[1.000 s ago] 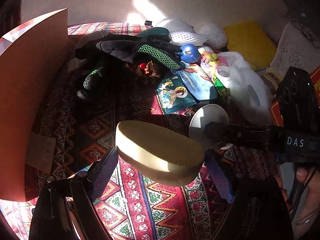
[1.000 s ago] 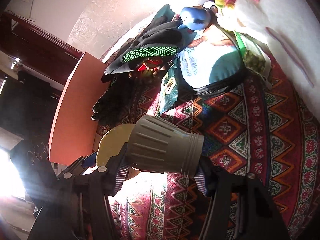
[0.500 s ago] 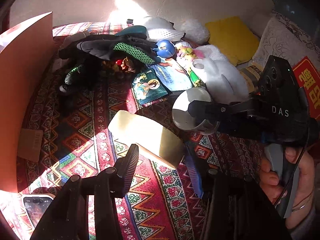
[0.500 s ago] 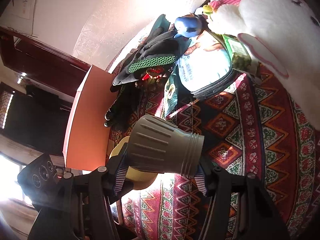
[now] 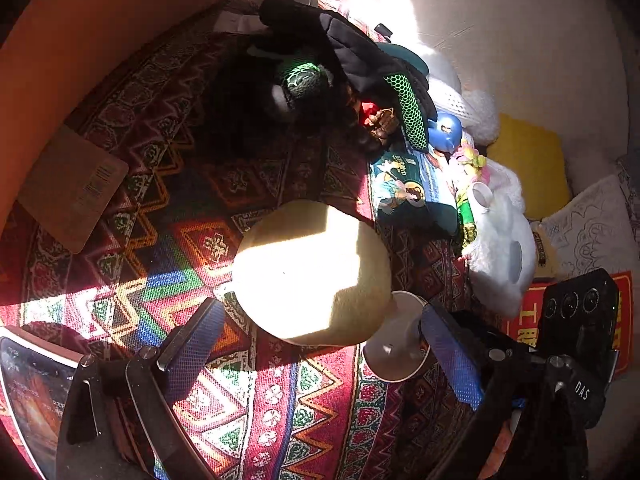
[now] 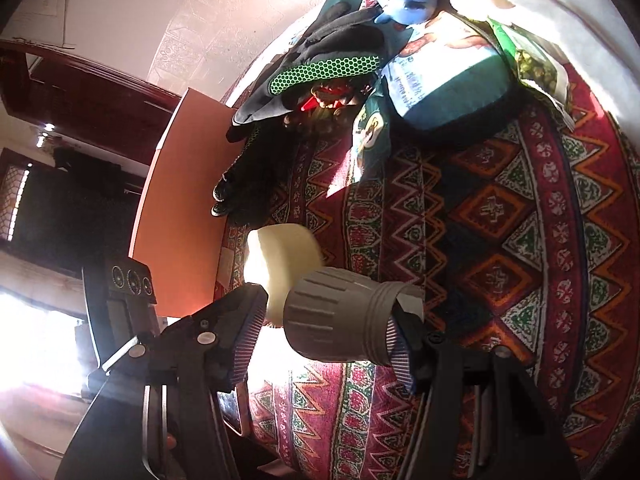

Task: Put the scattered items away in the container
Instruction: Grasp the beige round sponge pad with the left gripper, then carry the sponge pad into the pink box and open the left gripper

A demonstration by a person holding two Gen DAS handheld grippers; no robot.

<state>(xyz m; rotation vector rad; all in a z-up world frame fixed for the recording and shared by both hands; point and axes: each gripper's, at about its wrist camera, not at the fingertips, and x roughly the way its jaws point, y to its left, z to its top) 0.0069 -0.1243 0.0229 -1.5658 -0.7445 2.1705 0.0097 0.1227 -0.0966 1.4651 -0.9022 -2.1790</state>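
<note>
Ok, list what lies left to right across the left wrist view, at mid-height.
Cardboard tag → yellow sponge → teal picture pouch → white plush toy.

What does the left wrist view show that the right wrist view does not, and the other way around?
Only the left wrist view shows the yellow cushion, the phone and the brown card. Only the right wrist view shows the dark wooden frame and the grey cup's ribbed side. Both share the yellow sponge, the orange container wall, the blue toy and the black gloves.
</note>
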